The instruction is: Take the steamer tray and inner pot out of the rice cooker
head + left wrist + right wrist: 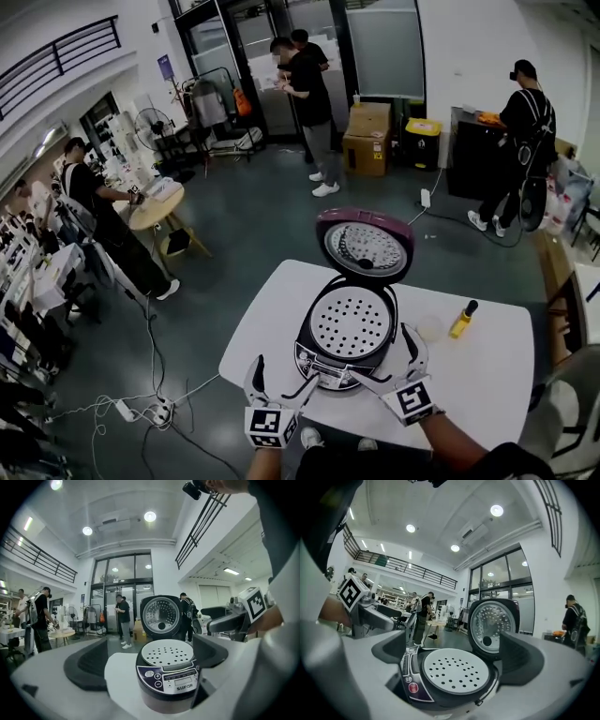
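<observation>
Standing on a white rounded-corner table (272,309) over a dark grey floor (244,216), the dark rice cooker with the silver front panel (323,361) sits straight ahead of both grippers, its maroon lid (366,246) tipped up on the far side from them. The hall beyond has tall glass doors, stacked brown cardboard boxes (367,136), a yellow bin (423,141), a round wooden table (155,208) and several people on their feet. A small yellow bottle with a black cap (462,321) stands on the table past the right gripper (389,361), to its outer side. The round white perforated steamer tray (350,323) lies in the cooker's mouth, just beyond the tips of both grippers; the inner pot is hidden under it. The left gripper (279,380) has its jaws spread wide, the cooker's front panel framed between them, pinching nothing. The right gripper's jaws are equally wide apart, with the cooker's body and tray between them, gripping nothing; whether its pads touch the cooker cannot be told
</observation>
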`<action>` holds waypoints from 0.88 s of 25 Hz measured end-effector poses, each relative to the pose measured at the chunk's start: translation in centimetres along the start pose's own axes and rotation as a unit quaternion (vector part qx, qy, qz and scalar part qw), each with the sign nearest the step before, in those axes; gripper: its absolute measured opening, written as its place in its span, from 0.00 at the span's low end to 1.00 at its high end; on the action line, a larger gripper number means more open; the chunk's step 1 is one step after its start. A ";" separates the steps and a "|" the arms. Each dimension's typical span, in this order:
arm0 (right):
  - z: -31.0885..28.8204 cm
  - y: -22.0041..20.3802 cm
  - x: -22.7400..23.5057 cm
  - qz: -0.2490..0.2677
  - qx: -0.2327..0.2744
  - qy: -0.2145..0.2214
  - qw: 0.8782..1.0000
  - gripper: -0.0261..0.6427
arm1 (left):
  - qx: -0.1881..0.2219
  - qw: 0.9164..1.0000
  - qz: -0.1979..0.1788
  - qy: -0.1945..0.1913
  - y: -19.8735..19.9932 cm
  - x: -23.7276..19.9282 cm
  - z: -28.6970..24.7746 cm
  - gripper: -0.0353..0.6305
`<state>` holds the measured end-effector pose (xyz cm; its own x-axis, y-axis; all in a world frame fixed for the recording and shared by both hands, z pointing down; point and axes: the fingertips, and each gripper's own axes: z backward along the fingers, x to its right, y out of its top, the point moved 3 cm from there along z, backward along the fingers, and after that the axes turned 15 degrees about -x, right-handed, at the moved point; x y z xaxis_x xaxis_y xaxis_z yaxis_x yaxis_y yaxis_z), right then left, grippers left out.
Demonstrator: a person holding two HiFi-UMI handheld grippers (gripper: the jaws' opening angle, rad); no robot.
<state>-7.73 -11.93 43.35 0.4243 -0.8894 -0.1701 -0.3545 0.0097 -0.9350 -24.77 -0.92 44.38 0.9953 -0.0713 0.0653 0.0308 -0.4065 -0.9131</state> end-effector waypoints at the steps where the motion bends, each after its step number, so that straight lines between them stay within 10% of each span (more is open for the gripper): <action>1: -0.5 0.1 0.4 -0.005 -0.005 -0.005 1.000 0.92 | -0.007 1.000 -0.006 -0.015 0.3 -0.5 -0.9 0.89; 13: -7.3 -3.0 5.0 -0.048 -0.093 -0.086 0.991 0.92 | -0.084 0.978 -0.071 -0.178 2.0 -4.0 -13.4 0.89; 22: -13.0 -8.4 8.4 -0.050 -0.229 -0.091 0.968 0.92 | -0.154 0.940 -0.141 -0.269 0.4 -3.5 -22.6 0.82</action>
<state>-11.99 -25.43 53.81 0.6010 -0.7796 -0.1763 -0.6184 -0.3138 -0.7205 -30.28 -21.41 52.86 0.8558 0.5173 -0.0014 0.3557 -0.5905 -0.7244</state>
